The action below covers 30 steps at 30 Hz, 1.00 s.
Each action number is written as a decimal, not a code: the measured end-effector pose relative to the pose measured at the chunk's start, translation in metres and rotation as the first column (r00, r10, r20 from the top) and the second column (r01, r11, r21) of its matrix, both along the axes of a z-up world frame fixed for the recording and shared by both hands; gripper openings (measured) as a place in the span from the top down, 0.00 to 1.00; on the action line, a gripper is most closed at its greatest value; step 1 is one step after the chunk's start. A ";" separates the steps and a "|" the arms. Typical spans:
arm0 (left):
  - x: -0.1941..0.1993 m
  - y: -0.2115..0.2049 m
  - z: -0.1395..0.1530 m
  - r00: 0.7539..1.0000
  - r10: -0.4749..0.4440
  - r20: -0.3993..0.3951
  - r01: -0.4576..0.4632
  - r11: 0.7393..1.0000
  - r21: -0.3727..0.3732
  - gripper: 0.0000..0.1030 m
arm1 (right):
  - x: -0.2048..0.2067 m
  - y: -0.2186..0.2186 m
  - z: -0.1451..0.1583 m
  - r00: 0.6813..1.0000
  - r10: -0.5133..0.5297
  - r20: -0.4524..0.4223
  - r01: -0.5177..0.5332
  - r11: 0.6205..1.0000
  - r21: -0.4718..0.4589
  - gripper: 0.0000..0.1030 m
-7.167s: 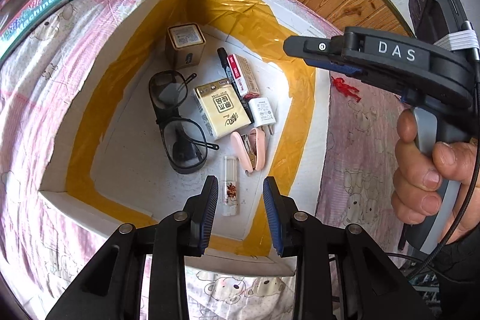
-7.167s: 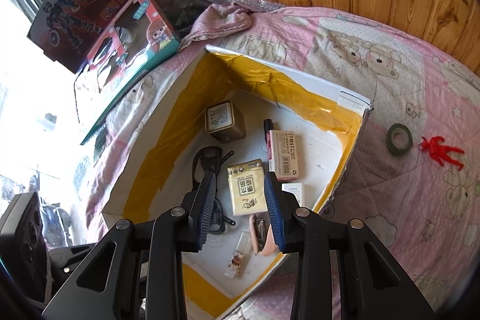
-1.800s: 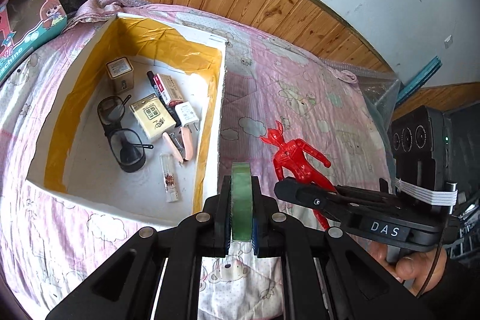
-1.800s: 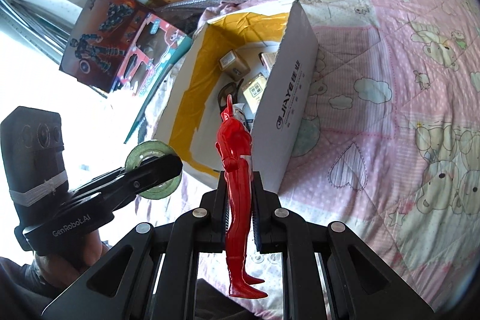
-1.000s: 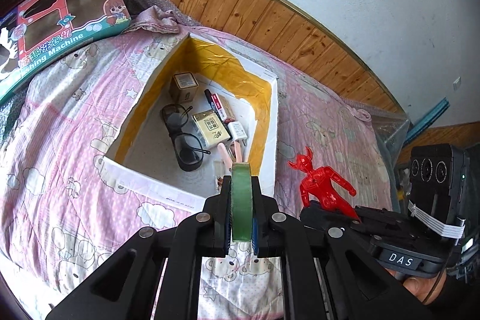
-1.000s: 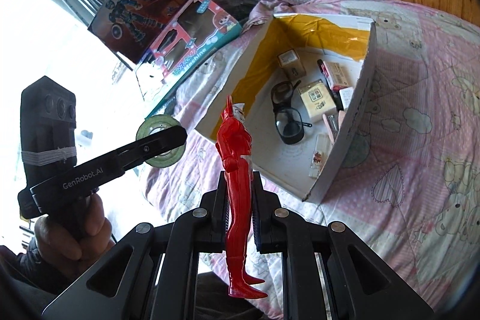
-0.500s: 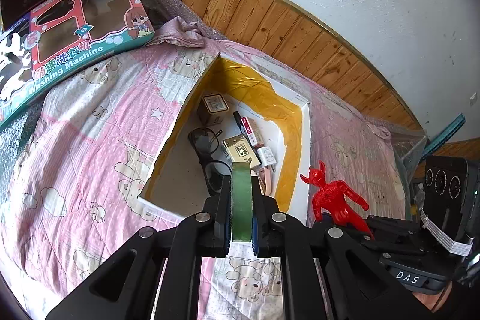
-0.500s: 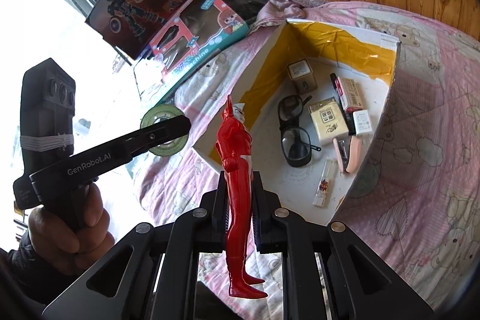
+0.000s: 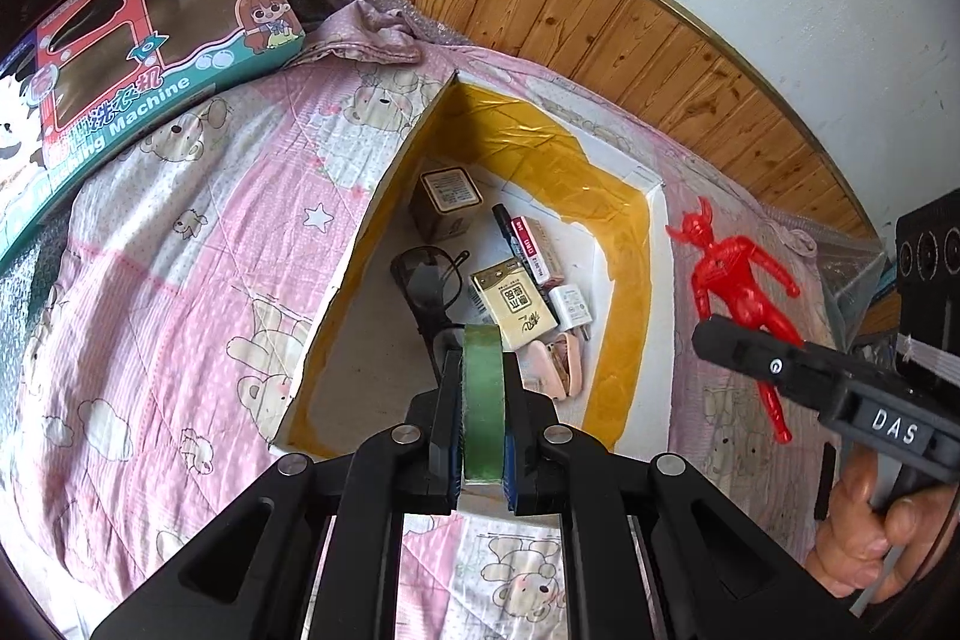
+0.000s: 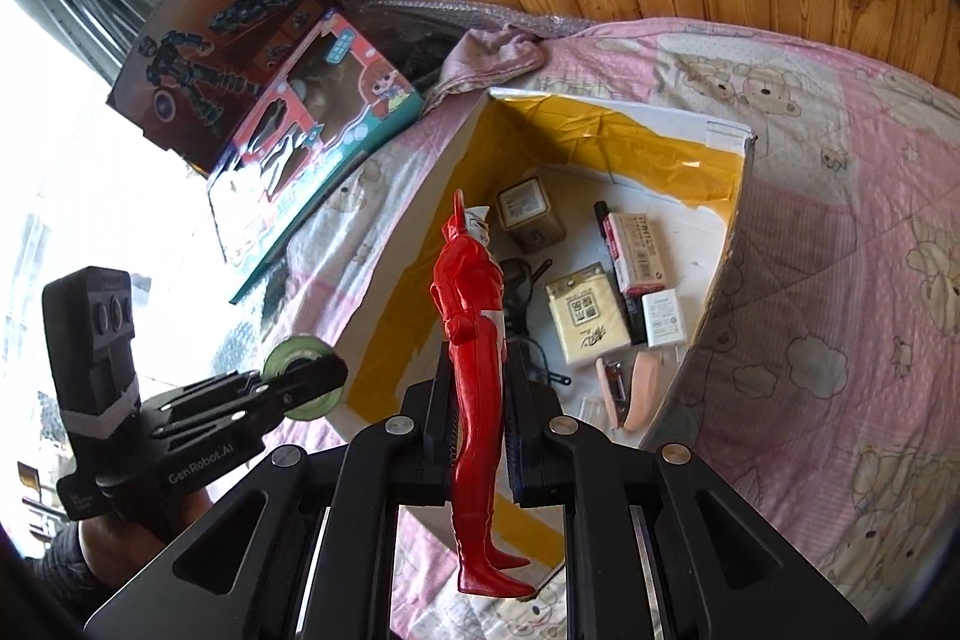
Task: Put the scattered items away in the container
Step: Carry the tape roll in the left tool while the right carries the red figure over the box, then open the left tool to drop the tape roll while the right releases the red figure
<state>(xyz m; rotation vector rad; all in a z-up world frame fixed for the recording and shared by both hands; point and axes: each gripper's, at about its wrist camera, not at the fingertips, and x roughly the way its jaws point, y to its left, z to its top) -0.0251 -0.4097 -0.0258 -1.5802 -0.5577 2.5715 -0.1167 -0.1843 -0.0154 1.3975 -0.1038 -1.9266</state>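
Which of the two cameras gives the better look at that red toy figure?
The left wrist view. There the red figure faces the camera, with horns, arms and legs spread out above the right gripper. The right wrist view shows the figure only side-on, clamped between its own fingers.

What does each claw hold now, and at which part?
The left claw clamps the green tape roll across its flat sides. The right claw grips the red figure at the hips and thighs.
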 end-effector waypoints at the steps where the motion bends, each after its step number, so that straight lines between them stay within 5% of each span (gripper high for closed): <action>1: -0.003 0.000 -0.002 1.000 0.000 0.007 0.000 1.000 -0.002 0.90 | -0.006 -0.001 -0.002 1.000 -0.007 0.005 0.007 1.000 0.002 0.87; 16: -0.035 -0.002 -0.033 0.996 -0.012 0.085 0.015 0.999 -0.041 0.90 | -0.084 -0.014 -0.028 0.997 -0.071 0.011 0.070 0.995 0.072 0.87; 19: -0.039 -0.001 -0.037 0.995 -0.014 0.099 0.019 0.998 -0.052 0.90 | -0.095 -0.017 -0.037 0.997 -0.076 -0.008 0.076 0.991 0.109 0.83; 20: -0.040 -0.001 -0.039 0.994 -0.017 0.105 0.023 0.998 -0.058 0.90 | -0.100 -0.016 -0.041 0.996 -0.087 -0.021 0.089 0.988 0.129 0.74; 22: -0.041 0.000 -0.045 0.991 -0.023 0.131 0.029 0.998 -0.050 0.84 | -0.105 -0.013 -0.046 0.994 -0.107 -0.034 0.111 0.984 0.141 0.59; 24: -0.041 -0.002 -0.048 0.990 -0.006 0.139 0.015 0.998 -0.067 0.63 | -0.109 -0.009 -0.050 0.993 -0.118 -0.024 0.120 0.983 0.140 0.59; 30: -0.034 -0.014 -0.041 0.992 0.043 0.118 -0.039 0.999 -0.034 0.61 | -0.105 0.000 -0.050 0.992 -0.126 0.002 0.125 0.986 0.113 0.59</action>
